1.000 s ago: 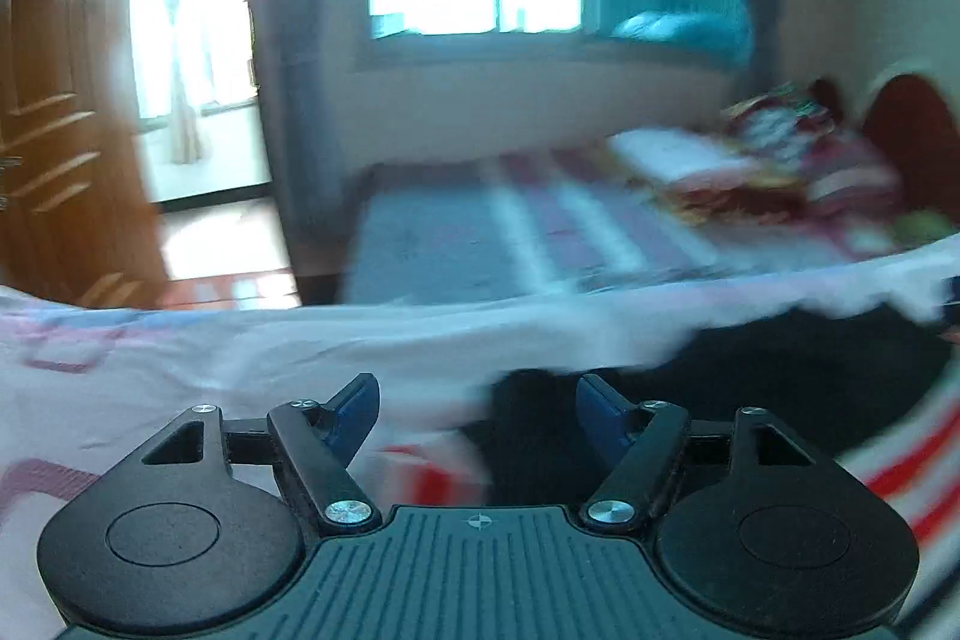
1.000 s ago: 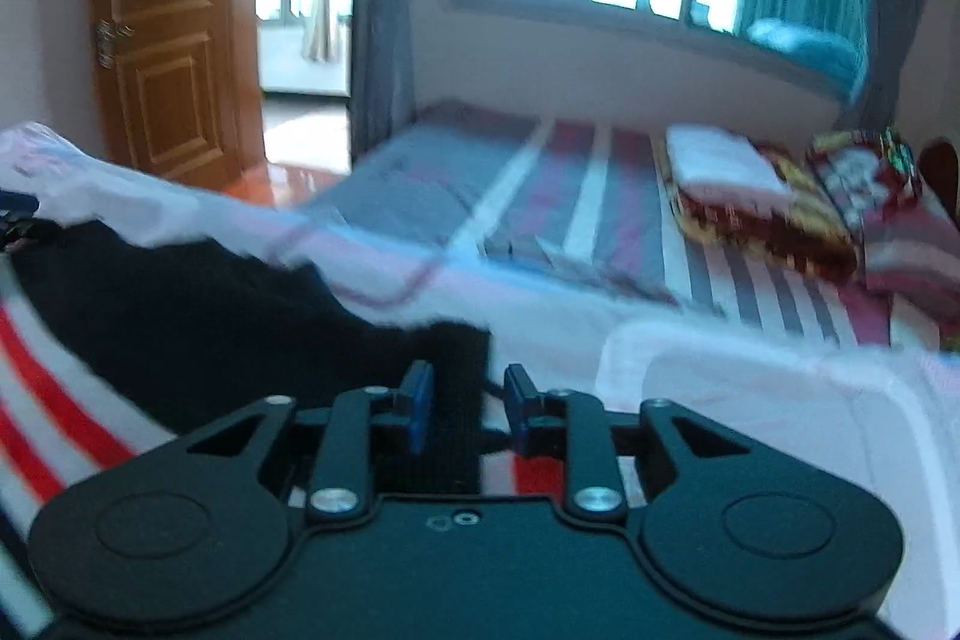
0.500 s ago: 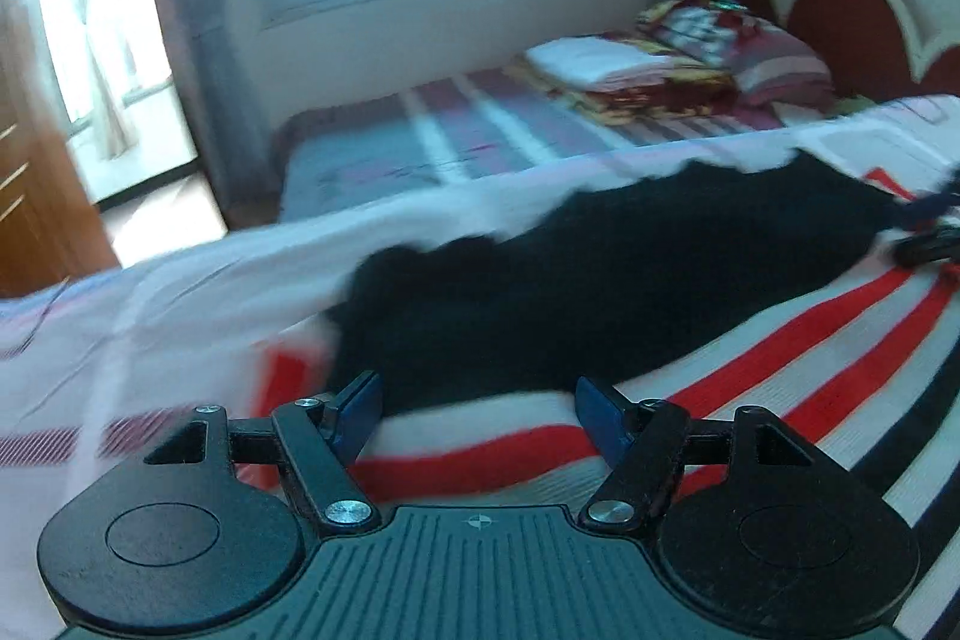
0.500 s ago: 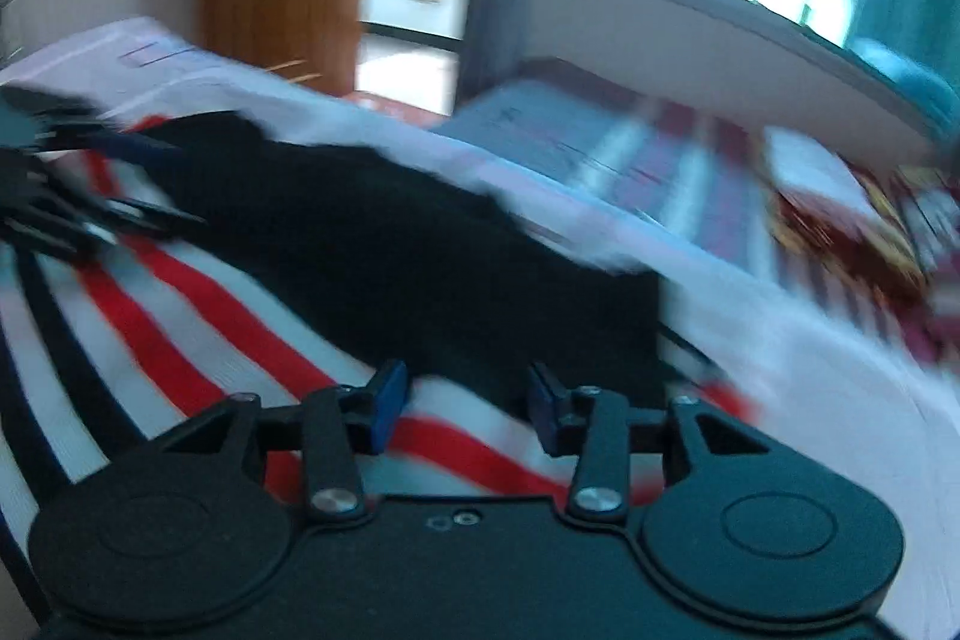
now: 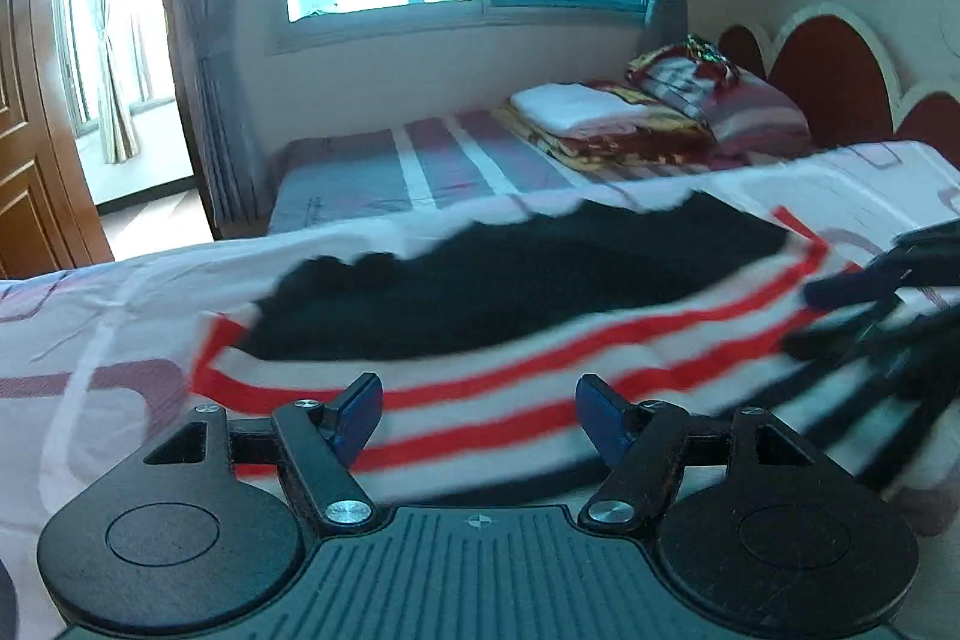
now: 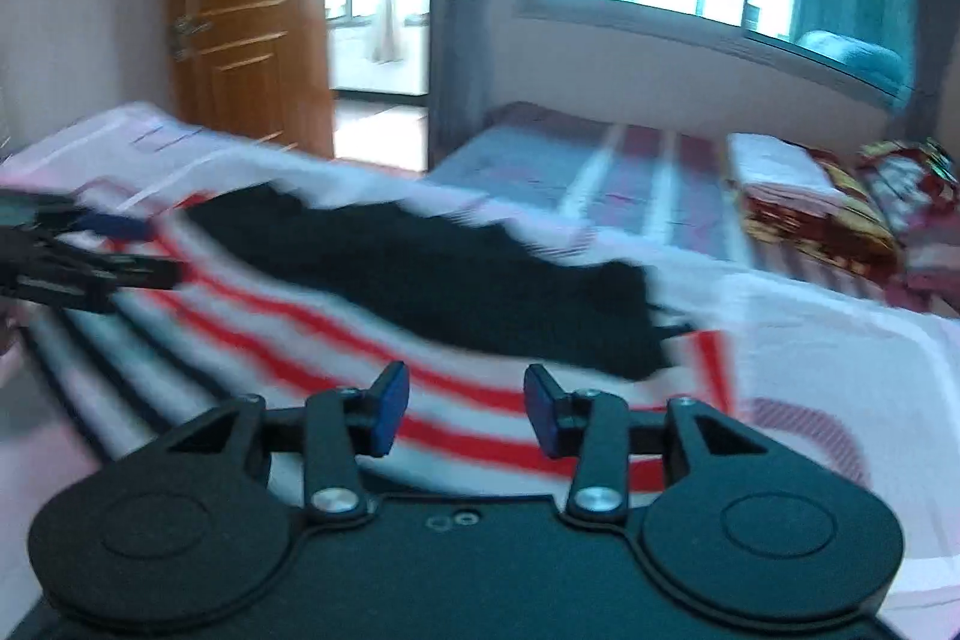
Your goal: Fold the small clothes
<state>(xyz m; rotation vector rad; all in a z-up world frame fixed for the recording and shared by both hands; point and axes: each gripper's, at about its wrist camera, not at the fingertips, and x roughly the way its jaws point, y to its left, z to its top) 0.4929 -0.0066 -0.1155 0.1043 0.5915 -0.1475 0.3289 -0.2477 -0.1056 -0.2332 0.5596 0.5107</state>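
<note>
Both grippers above a striped garment spread on a bed.
Left gripper [image 5: 479,415] spread; right gripper [image 6: 467,412] spread, jaws just closing, nothing gripped; garment [image 5: 540,340] lies flat beneath, black band far.

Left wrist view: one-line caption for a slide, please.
Open left gripper over a striped garment spread on the bed.

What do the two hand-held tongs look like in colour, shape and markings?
Both the left tongs and the right tongs share one build: matte black, two round lobes with circular insets, angled black link arms on silver screws, and blue pads at the tips. The left body is ribbed with a small crosshair mark; the right body is smooth.
</note>
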